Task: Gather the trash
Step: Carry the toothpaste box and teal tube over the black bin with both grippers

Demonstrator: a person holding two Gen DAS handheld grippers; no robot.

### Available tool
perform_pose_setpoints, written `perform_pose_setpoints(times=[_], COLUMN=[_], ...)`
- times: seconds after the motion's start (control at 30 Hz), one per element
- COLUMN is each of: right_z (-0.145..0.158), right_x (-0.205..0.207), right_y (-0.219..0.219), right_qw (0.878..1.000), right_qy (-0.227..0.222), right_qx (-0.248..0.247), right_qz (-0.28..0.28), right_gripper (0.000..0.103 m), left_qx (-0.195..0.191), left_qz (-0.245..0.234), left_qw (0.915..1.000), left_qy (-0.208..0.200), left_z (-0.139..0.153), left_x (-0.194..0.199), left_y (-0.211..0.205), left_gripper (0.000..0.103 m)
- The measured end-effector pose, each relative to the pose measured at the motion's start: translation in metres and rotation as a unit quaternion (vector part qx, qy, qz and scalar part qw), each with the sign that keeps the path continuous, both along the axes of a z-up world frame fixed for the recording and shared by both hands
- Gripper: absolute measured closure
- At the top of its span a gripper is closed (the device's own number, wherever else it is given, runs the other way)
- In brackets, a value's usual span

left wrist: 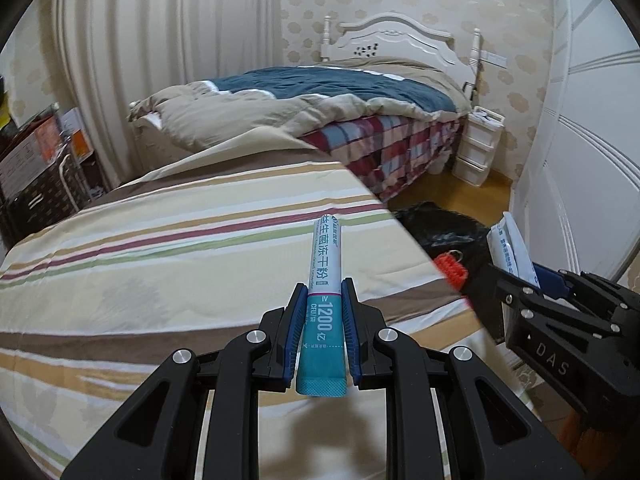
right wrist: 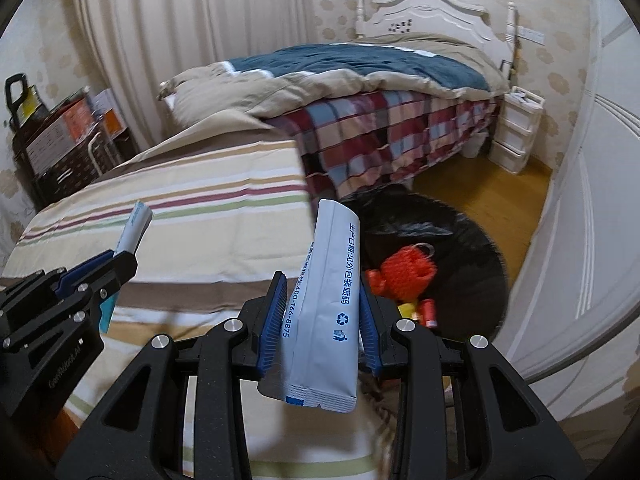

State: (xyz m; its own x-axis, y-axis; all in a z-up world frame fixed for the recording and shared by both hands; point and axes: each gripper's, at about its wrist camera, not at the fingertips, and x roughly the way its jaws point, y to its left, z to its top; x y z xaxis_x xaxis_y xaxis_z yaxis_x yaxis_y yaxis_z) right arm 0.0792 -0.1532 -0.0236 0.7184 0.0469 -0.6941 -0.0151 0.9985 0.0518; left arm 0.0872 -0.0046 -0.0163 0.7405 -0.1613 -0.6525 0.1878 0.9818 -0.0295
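Observation:
My left gripper is shut on a teal and white stick sachet that points forward over the striped bed. In the right wrist view that gripper sits at the lower left with the teal sachet sticking out. My right gripper is shut on a white sachet printed with blue text, held above the bed's edge. From the left wrist view the right gripper shows at the right with its white sachet. A black trash bag lies open on the floor, just ahead and right.
Inside the black bag lie a red knitted item and small red and yellow scraps. A second bed with a plaid sheet stands behind. A white wardrobe lines the right side, white drawers stand by the headboard, and a dark shelf on the left.

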Motion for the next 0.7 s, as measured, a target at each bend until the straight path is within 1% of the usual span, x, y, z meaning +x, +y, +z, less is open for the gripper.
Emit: perform_pose_setpoints(times=[0.43, 0.7], right_z=[-0.005, -0.016], right_x=[0.039, 0.057], right_y=[-0.071, -0.102], right_qw=[0.998, 0.997], right_qy=[-0.004, 0.003], right_qx=[0.008, 0.014], right_qz=[-0.056, -0.081], right_gripper=[0.069, 0.069], left_qx=[0.003, 0.017], left_qz=[-0.041, -0.051], left_qw=[0.9991, 0.9986], left_qy=[-0.003, 0.002], left_z=[0.0, -0.012], left_x=[0.039, 0.067], left_y=[-0.072, -0.11], left_gripper=[0.082, 0.082])
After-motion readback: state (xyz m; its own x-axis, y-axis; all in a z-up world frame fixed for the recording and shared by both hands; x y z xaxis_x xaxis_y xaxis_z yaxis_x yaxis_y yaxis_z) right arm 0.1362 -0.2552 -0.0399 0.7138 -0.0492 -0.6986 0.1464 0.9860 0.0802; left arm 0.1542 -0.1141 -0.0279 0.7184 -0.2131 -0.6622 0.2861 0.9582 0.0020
